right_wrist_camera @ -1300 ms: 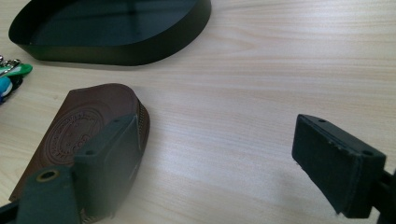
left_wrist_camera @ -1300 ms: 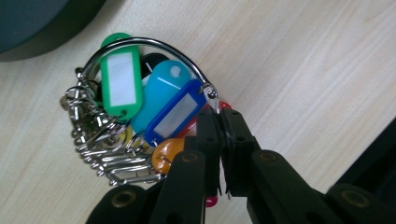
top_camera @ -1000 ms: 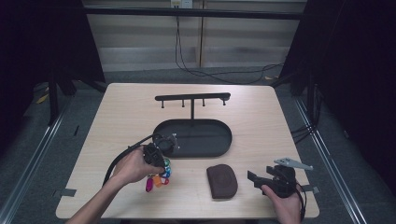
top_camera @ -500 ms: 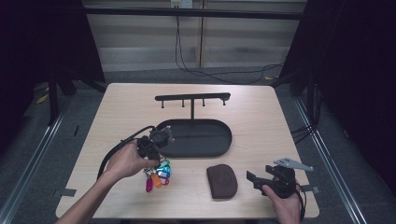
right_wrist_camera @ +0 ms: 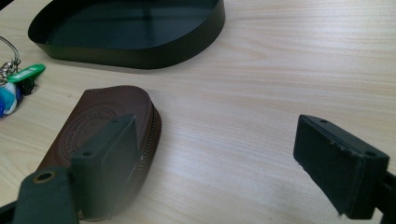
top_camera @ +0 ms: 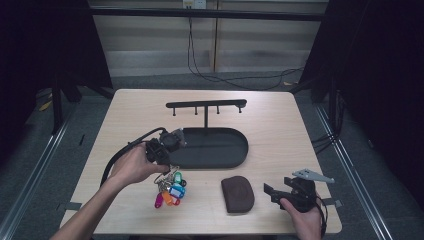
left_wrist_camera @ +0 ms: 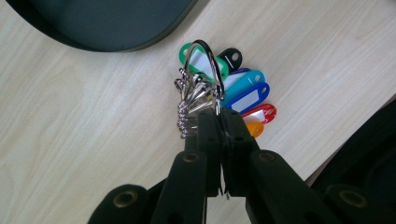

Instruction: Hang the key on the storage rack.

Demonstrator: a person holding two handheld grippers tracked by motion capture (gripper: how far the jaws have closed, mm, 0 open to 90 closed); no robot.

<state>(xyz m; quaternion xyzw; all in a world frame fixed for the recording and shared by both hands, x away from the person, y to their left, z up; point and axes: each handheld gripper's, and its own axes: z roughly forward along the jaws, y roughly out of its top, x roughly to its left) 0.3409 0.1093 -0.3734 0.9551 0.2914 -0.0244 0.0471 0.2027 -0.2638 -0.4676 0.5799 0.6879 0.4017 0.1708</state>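
The left gripper is clenching its jaws on the big ring of a key bunch, which is dangling just ahead of the jaw tips, its tags brushing the wooden table. I am counting one large ring, a cluster of small split rings too tangled to number, and seven coloured tags showing: green, black, purple, teal, blue, red, orange. The black oval tray with its one hook rack is lying just beyond this gripper.

The grip is thin, metal on a narrow wire, so a quick swing could be slipping the ring out or twisting it sideways.

One brown zipped pouch is lying just beside the right gripper, partly behind its near jaw. That gripper is gaping wide, holding nothing.
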